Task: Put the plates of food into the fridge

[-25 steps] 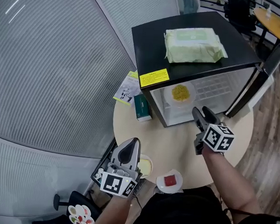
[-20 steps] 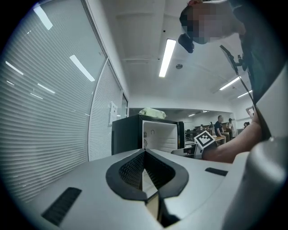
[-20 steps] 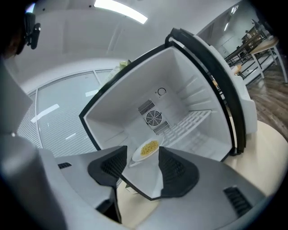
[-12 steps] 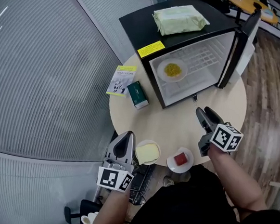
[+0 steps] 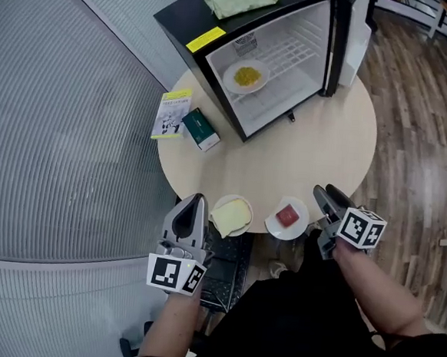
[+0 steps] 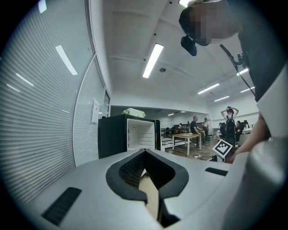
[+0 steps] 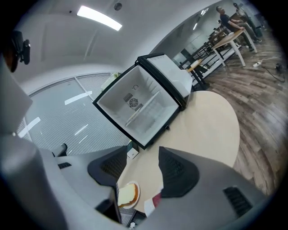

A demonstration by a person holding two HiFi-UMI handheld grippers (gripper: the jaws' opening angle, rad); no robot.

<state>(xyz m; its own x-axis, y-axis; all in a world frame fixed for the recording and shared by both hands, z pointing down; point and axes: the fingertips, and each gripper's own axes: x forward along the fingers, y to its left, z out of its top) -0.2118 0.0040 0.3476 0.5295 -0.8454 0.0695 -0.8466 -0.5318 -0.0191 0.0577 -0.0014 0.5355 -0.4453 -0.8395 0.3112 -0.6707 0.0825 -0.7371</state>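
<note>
Taking the red-food plate (image 5: 274, 225), at the counter's (image 5: 287, 156) 6 o'clock edge, calls for 1 finger under the rim and a level lift. The toast plate (image 5: 239, 230) sits at its 9 o'clock. 1 plate (image 5: 230, 79) already lies in the fridge (image 5: 182, 13).

The right gripper (image 5: 326, 197), at 3 o'clock, tilts slightly down, its fingers spread and empty. The left gripper (image 5: 193, 202) is level, fingers together and empty.

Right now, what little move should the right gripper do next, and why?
Probably ease the right gripper onto the rim of the red-food plate beside it, then close. Its jaws stand apart and empty, the fridge is open, and only the yellow-food plate sits inside.
</note>
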